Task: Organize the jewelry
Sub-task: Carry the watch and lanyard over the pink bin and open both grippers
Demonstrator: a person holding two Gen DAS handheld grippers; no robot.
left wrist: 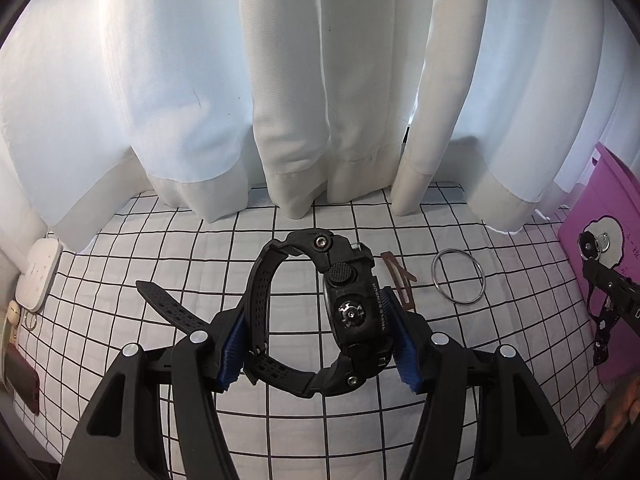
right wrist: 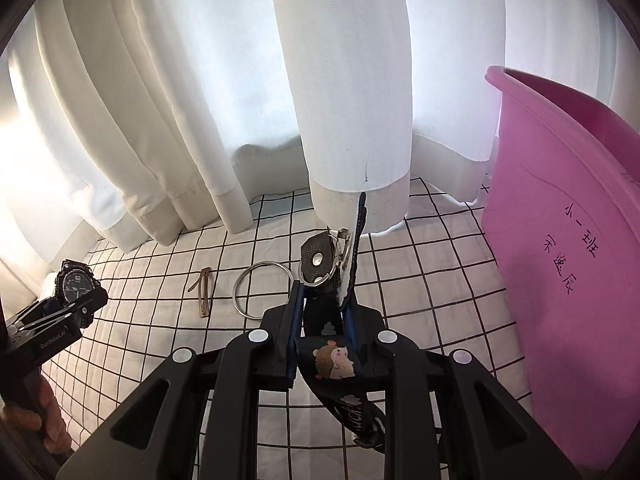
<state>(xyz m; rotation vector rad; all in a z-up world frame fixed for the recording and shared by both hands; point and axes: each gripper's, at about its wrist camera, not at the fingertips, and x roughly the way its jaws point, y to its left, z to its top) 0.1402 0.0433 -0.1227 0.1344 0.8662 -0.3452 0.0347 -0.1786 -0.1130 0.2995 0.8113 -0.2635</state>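
Black wristwatch (left wrist: 352,312), clamped between the blue pads (left wrist: 404,340) of the left gripper (left wrist: 320,340) and lifted above the grid-patterned cloth (left wrist: 280,420); case on the right pad, buckled strap on the left. Right gripper (right wrist: 320,320), closed on a dark strap keychain (right wrist: 332,360) printed with a hedgehog, its leather tab and metal clasp (right wrist: 320,264) projecting past the fingertips. On the cloth between the two grippers: a brown hair clip (right wrist: 203,292) and, just right of it, a silver ring bangle (right wrist: 262,292), apart from each other. Pink bin (right wrist: 560,240) with handwritten characters stands at the right. White curtains (right wrist: 340,100) hang behind.
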